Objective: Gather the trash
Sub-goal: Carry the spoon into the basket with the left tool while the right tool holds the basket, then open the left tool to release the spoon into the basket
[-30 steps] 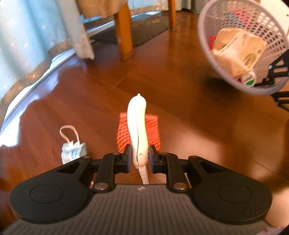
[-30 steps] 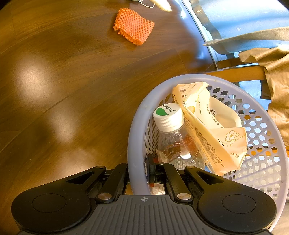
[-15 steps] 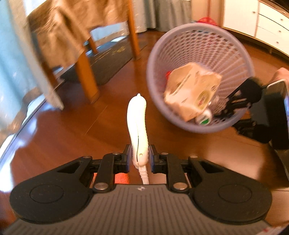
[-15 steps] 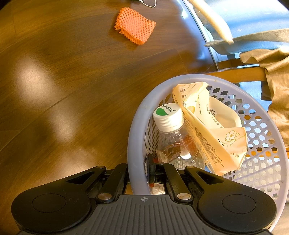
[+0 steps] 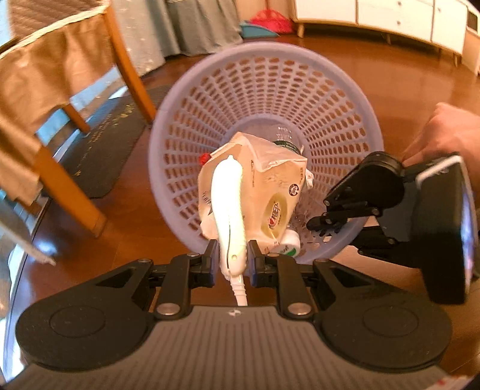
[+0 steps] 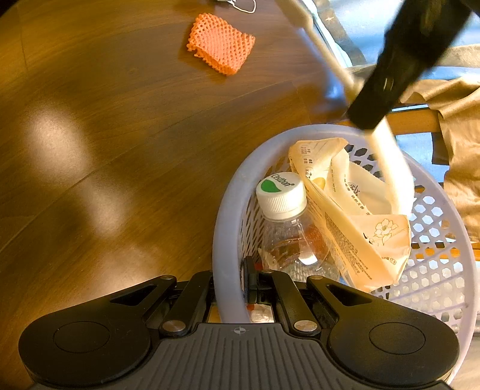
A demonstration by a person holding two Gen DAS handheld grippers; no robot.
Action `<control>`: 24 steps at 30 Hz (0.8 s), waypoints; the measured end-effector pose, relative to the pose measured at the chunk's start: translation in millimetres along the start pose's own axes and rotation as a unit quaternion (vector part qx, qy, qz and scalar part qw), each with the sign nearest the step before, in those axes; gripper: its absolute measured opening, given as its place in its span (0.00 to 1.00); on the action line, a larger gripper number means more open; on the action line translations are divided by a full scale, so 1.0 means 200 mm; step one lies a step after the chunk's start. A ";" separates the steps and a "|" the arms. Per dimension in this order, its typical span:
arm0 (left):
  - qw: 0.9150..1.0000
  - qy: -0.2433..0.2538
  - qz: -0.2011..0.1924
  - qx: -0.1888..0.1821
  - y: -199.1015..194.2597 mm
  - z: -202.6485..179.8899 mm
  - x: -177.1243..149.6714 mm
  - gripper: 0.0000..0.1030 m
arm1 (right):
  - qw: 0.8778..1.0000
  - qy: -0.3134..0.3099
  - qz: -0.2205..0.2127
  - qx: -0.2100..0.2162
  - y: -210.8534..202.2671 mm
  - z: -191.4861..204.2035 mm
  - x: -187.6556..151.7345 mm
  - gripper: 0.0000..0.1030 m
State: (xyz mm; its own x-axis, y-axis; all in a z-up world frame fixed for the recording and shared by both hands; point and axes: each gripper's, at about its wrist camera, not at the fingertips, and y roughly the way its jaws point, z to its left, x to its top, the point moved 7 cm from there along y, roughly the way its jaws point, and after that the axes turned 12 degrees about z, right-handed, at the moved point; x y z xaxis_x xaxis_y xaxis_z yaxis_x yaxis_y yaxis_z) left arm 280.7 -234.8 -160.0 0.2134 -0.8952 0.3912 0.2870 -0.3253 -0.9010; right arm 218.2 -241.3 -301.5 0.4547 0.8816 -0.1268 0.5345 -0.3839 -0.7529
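Note:
My left gripper (image 5: 231,258) is shut on a long white plastic piece (image 5: 228,204) with a short cord stub. Its tip points into the mouth of a lavender mesh basket (image 5: 270,90), which is tilted toward it. Inside lie a beige paper package (image 5: 270,192) and a clear bottle with a white cap (image 5: 289,244). My right gripper (image 6: 229,279) is shut on the basket rim (image 6: 225,216). In the right wrist view the white piece (image 6: 387,150) hangs over the package (image 6: 354,216) beside the bottle (image 6: 288,228). An orange foam net (image 6: 220,48) lies on the floor.
Wooden table legs (image 5: 72,186) under a tan cloth (image 5: 45,75) stand to the left, with a dark mat (image 5: 102,150) behind them. A white cabinet (image 5: 390,15) lines the far wall. A hand (image 5: 444,132) holds the right gripper. A mask strap (image 6: 243,4) shows past the net.
My left gripper has swung from above the orange net over to the basket, bringing the white piece's tip to its mouth. The right gripper and basket have stayed put.

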 end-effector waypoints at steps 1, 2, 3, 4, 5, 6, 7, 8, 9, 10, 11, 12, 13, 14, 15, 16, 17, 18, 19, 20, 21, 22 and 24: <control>1.000 0.009 0.006 0.000 0.02 0.00 0.02 0.15 | 1.000 0.001 0.000 0.000 0.00 0.00 0.00 0.00; 1.000 0.016 0.012 0.000 0.05 -0.01 0.04 0.15 | 1.000 0.001 -0.001 0.000 0.00 0.00 0.00 0.00; 0.999 0.026 0.019 -0.002 0.08 -0.01 0.06 0.15 | 1.000 0.001 -0.001 -0.001 0.00 0.00 -0.01 0.00; 0.999 0.034 0.024 -0.003 0.10 -0.02 0.08 0.15 | 1.000 0.001 -0.001 0.000 0.00 0.00 -0.01 0.00; 0.999 0.041 0.024 -0.002 0.12 -0.02 0.09 0.15 | 1.000 0.001 -0.002 -0.001 0.00 0.00 -0.01 0.00; 0.999 0.046 0.023 -0.004 0.13 -0.03 0.11 0.15 | 1.000 0.001 -0.002 -0.001 0.00 0.00 -0.01 0.00; 0.999 0.048 0.021 -0.007 0.15 -0.03 0.13 0.15 | 1.000 0.000 -0.002 -0.002 0.00 0.01 -0.01 0.00; 0.999 0.049 0.019 -0.011 0.15 -0.04 0.14 0.15 | 1.000 0.000 -0.003 -0.002 0.00 0.00 -0.01 0.00; 0.999 0.049 0.016 -0.014 0.16 -0.04 0.16 0.15 | 1.000 0.001 -0.003 -0.002 0.00 0.00 -0.01 0.00; 0.999 0.049 0.013 -0.016 0.17 -0.05 0.19 0.16 | 1.000 0.001 -0.004 -0.002 0.00 0.00 -0.02 0.00; 0.999 0.049 0.008 -0.019 0.17 -0.05 0.21 0.16 | 1.000 0.001 -0.004 -0.002 0.00 0.00 -0.02 0.00; 0.999 0.048 0.004 -0.022 0.17 -0.06 0.24 0.16 | 1.000 0.002 -0.005 -0.001 0.00 0.00 -0.02 0.00; 0.999 0.049 0.000 -0.024 0.17 -0.06 0.27 0.16 | 1.000 0.002 -0.006 -0.002 0.00 0.00 -0.02 0.00; 0.998 0.049 -0.006 -0.026 0.17 -0.07 0.29 0.16 | 1.000 0.002 -0.006 -0.001 -0.01 0.01 -0.01 0.00; 0.998 0.049 -0.011 -0.028 0.17 -0.07 0.32 0.16 | 1.000 0.004 -0.006 -0.001 0.00 0.01 -0.01 0.00; 0.998 0.050 -0.015 -0.030 0.17 -0.08 0.34 0.16 | 1.000 0.004 -0.006 -0.001 0.00 0.00 -0.01 0.00; 0.998 0.049 -0.020 -0.033 0.17 -0.09 0.36 0.16 | 1.000 0.006 -0.007 -0.002 0.00 0.00 -0.01 0.00; 0.998 0.047 -0.024 -0.036 0.17 -0.09 0.38 0.16 | 1.000 0.007 -0.007 -0.002 0.01 -0.01 -0.01 0.00; 0.998 0.045 -0.028 -0.041 0.17 -0.09 0.40 0.16 | 1.000 0.009 -0.008 -0.002 0.01 -0.01 0.01 0.00; 0.998 0.043 -0.030 -0.047 0.19 -0.09 0.43 0.16 | 1.000 0.011 -0.008 -0.003 0.01 -0.02 0.01 0.00; 0.997 0.039 -0.032 -0.052 0.20 -0.09 0.44 0.16 | 1.000 0.012 -0.008 -0.003 0.01 -0.02 0.01 0.00; 0.997 0.034 -0.035 -0.053 0.20 -0.09 0.45 0.16 | 1.000 0.013 -0.008 -0.004 0.00 -0.02 0.00 0.00; 0.997 0.028 -0.040 -0.059 0.22 -0.08 0.48 0.16 | 1.000 0.015 -0.009 -0.003 0.01 -0.02 0.01 0.00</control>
State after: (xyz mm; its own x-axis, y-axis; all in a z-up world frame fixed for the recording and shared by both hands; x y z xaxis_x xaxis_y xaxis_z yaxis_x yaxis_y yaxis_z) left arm 298.9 -339.6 -165.0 0.1412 -0.8793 0.4549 0.1880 -0.4273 -0.8844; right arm 222.6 -241.9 -299.4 0.4659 0.8797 -0.0947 0.5472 -0.3706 -0.7505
